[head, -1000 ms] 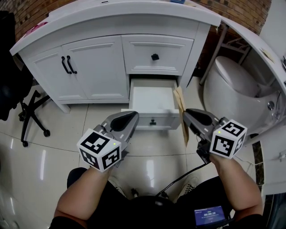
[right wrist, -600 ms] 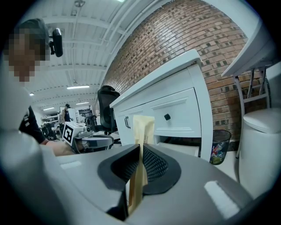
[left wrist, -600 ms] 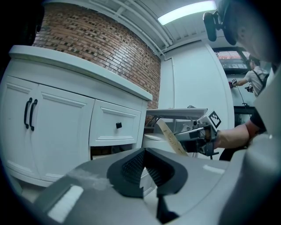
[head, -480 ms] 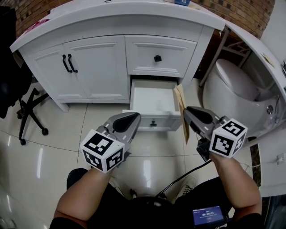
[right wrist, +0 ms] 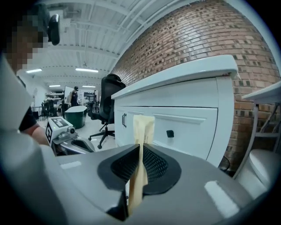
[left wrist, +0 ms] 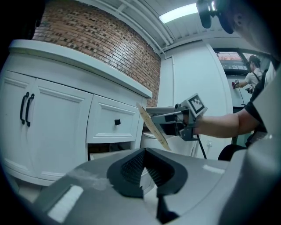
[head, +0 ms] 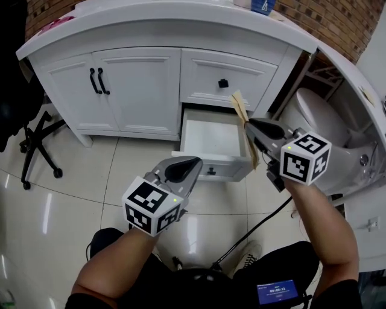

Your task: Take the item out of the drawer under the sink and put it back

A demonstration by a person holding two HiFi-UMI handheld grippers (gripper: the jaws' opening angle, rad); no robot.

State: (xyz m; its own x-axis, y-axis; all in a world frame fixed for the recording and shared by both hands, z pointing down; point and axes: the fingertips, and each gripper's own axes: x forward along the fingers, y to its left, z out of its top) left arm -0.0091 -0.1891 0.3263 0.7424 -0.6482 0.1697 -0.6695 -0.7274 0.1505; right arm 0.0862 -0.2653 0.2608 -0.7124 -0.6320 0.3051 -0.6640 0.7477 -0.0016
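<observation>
light: bright ceiling strips (left wrist: 180, 12) | glare: floor tiles (head: 47, 214) | edges: fisheye, dark vignette

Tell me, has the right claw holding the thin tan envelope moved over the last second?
Yes. The right claw and thin tan envelope went from the open white drawer's front corner up toward the closed upper drawer.

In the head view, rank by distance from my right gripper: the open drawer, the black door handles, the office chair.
1. Open drawer, just left of the right gripper holding the flat tan item.
2. Black door handles, upper left.
3. Office chair, far left.
</observation>
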